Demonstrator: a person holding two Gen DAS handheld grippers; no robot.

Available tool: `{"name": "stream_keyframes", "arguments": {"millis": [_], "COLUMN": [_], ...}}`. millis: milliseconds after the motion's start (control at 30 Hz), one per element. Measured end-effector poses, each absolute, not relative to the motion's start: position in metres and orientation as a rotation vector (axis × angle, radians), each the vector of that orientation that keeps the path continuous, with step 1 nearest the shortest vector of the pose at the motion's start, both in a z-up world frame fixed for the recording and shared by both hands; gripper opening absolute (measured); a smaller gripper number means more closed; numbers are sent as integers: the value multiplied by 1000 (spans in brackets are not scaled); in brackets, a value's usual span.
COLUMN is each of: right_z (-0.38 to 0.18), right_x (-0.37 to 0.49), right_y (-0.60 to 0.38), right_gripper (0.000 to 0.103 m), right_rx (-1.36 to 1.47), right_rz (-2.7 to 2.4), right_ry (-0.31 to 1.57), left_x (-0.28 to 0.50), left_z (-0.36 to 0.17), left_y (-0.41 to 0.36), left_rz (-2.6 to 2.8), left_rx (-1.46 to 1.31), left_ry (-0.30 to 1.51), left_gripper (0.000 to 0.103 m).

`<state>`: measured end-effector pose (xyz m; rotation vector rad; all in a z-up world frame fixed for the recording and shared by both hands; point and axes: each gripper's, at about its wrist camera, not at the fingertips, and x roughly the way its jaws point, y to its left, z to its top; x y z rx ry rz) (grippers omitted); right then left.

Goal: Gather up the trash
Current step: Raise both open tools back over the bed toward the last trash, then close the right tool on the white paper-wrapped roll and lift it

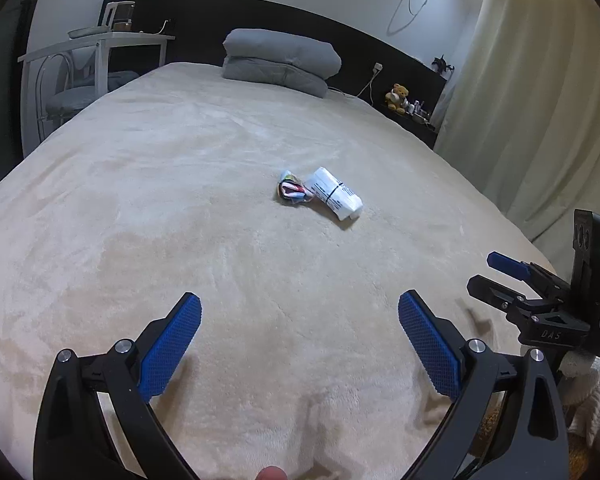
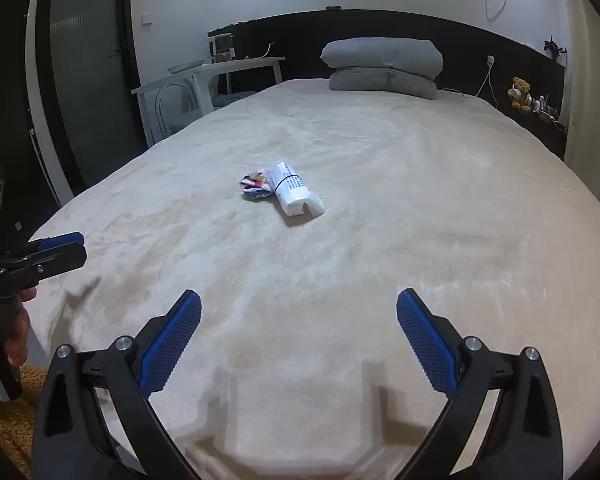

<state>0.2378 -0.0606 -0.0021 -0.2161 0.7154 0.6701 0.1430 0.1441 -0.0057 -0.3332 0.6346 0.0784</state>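
Nothing collected yet, by the look of it: on the bed [image 1: 140, 200] the white wrapped packet [image 1: 337, 193] and the crumpled colourful wrapper [image 1: 292, 192] touching its left side lie mid-mattress, well ahead of both tools, no bin in either view. Left gripper [image 1: 300, 316] and right gripper [image 2: 299, 312] both spread wide, holding nothing. Left view alone shows the curtain [image 1: 540, 100]; right view alone shows the dark door [image 2: 84, 80] and the hand [image 2: 14, 336] on the left tool.
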Motion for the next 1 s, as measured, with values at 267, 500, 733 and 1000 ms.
{"name": "stream_keyframes", "arguments": {"millis": [267, 500, 733, 1000], "right_z": [-16, -28, -41, -57], "right_x": [272, 300, 324, 346], "right_y": [-28, 1, 33, 62], "right_gripper": [97, 97, 96, 77], "right_rx": [-270, -300, -357, -404], "right_rz": [667, 683, 724, 737], "right_ry": [700, 700, 701, 730], "left_x": [175, 202, 222, 235], "left_z": [-5, -15, -23, -30], "left_y": [153, 167, 177, 193], "left_rz": [99, 111, 106, 108], "left_rx": [-287, -291, -280, -327], "left_ry": [608, 623, 635, 649], "left_gripper": [97, 97, 97, 97]}}
